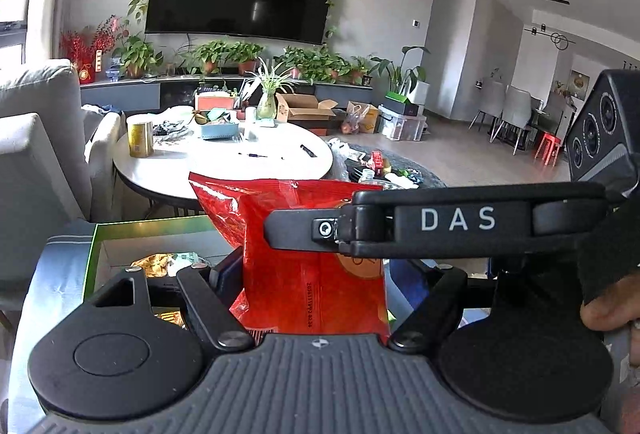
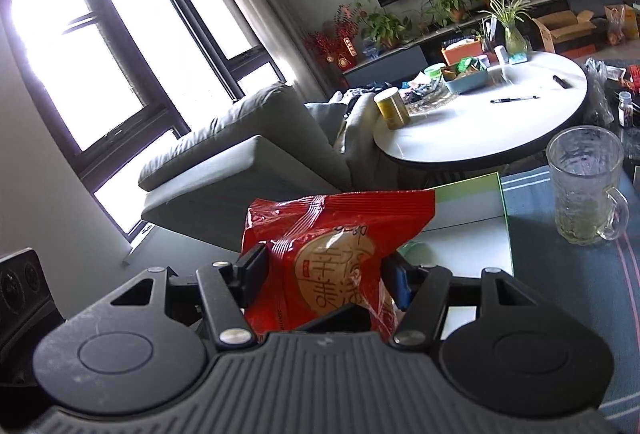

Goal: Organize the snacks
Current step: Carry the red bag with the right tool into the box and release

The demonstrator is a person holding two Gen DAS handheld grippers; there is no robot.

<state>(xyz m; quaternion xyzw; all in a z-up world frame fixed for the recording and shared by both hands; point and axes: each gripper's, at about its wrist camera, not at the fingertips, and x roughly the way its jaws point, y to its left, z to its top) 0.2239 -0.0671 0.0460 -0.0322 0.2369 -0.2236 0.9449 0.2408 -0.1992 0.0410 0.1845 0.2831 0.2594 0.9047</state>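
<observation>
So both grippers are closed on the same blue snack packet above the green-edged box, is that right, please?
Not quite: the snack packet is red, not blue, as the right wrist view shows. The left gripper and the right gripper do both grip it above the green-edged box.

Red crinkled glossy plastic-film snack packet (image 2: 332,258): shiny, creased. Beside the packet, black matt plastic gripper fingers (image 2: 252,268). Right of the packet, clear textured glass mug (image 2: 586,185). Beneath the mug, blue striped covering (image 2: 560,274), apparently woven cloth.
</observation>
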